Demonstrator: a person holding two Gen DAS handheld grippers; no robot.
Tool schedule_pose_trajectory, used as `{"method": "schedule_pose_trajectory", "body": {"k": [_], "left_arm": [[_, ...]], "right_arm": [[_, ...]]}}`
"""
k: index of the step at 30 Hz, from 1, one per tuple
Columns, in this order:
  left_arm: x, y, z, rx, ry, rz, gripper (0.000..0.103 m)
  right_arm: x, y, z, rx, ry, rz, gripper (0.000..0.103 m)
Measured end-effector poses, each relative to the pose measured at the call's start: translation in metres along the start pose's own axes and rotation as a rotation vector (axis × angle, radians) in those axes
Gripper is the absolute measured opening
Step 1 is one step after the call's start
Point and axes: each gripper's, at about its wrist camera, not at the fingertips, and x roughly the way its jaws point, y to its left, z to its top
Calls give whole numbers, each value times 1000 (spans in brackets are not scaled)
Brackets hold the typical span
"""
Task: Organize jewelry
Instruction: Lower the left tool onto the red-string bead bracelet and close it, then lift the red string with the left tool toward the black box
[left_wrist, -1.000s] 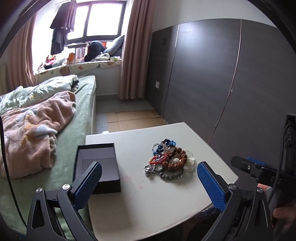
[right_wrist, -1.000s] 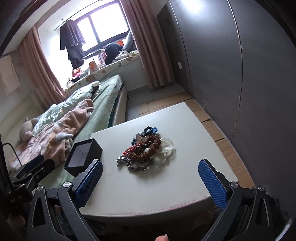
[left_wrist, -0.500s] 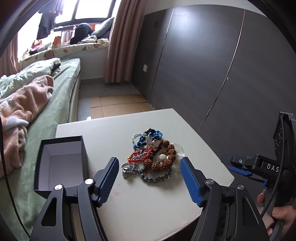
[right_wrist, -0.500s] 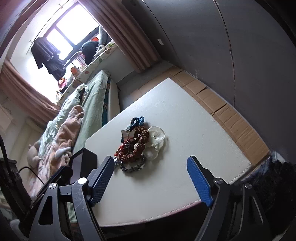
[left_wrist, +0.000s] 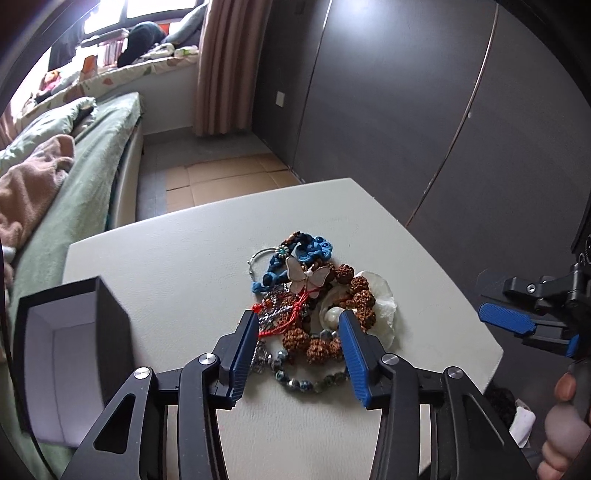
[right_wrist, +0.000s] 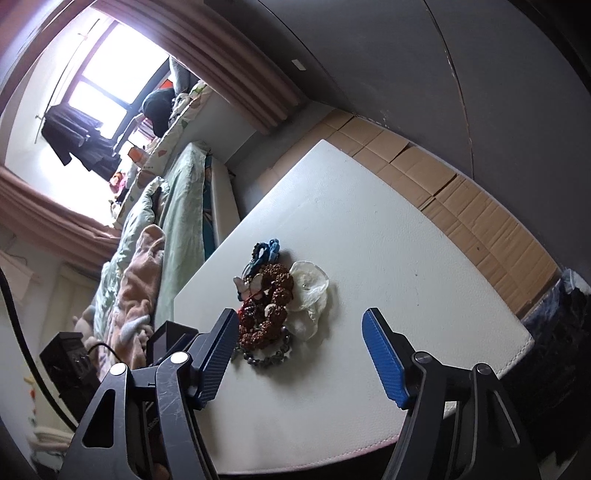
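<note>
A tangled pile of jewelry lies on the white table: brown bead bracelet, blue cord, butterfly pendant, grey beads, a white shell piece. My left gripper is open, its blue pads on either side of the pile's near part, just above it. An open black box with a white inside stands to the left. My right gripper is open and empty, tilted, near the table's front edge; the pile lies ahead of its left finger. The right gripper also shows at the right of the left wrist view.
A bed with green sheets and a pink blanket runs along the table's left side. Dark wardrobe doors stand to the right. Cardboard covers the floor beyond the table. The black box shows behind the right gripper's left finger.
My left gripper has moved forward and down to the pile and narrowed its opening around it. My right gripper has tilted and also narrowed somewhat.
</note>
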Motion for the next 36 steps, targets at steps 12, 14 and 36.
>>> {"method": "schedule_pose_trajectory", "body": {"k": [12,14,36], "left_arm": [[47,-3,4,51,75,38,25],[46,0,5,41,71,35,20],[-29,48,6,-168,-11,-155,5]], "right_arm": [[25,-8,14,69,48,14,70],[29,-8,14,71,59,19,70],[39,10,2,12,96,15,57]]}}
